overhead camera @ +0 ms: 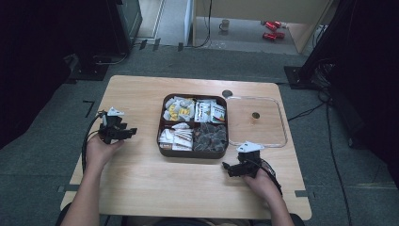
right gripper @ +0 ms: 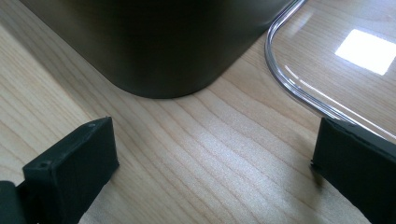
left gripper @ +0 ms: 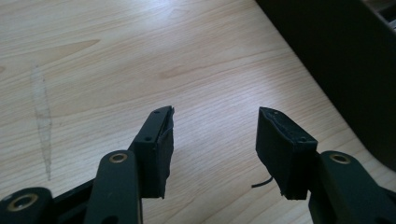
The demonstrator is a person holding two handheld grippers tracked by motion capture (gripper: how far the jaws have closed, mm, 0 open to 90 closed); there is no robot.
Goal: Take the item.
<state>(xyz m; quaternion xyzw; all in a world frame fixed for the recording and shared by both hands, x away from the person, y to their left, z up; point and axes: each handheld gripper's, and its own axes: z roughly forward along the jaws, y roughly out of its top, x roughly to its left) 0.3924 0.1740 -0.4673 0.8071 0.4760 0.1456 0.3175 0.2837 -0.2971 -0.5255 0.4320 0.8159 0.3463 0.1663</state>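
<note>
On the left of the high view, the left gripper (overhead camera: 126, 133) is held just above the bare desk (overhead camera: 141, 179), well apart from the dark four-compartment tray (overhead camera: 162, 149) at the middle; in the left gripper view its fingers (left gripper: 159, 149) are seen partly spread with nothing between them, only wood grain below and the tray's dark wall (left gripper: 336, 70) off to one side. The tray holds packets in three compartments and darker pieces in the fourth, and its clear lid (overhead camera: 282, 141) lies flat on the desk just to the right of it. The right gripper (overhead camera: 227, 166) is held low near the tray's near right corner; in the right gripper view its fingers (right gripper: 74, 163) are spread wide and empty, with the tray's rounded corner (right gripper: 168, 70) ahead and the lid's rim (right gripper: 289, 88) just beside one finger. The step in hand is judged to be the taking up of the lid for closing the tray. It would be done best if the rim were approached level with the desk, one finger slid under the edge, and the lid pinched at its raised lip rather than on the slick flat face. The left gripper could be brought to the tray's wall so that the tray is steadied.
</note>
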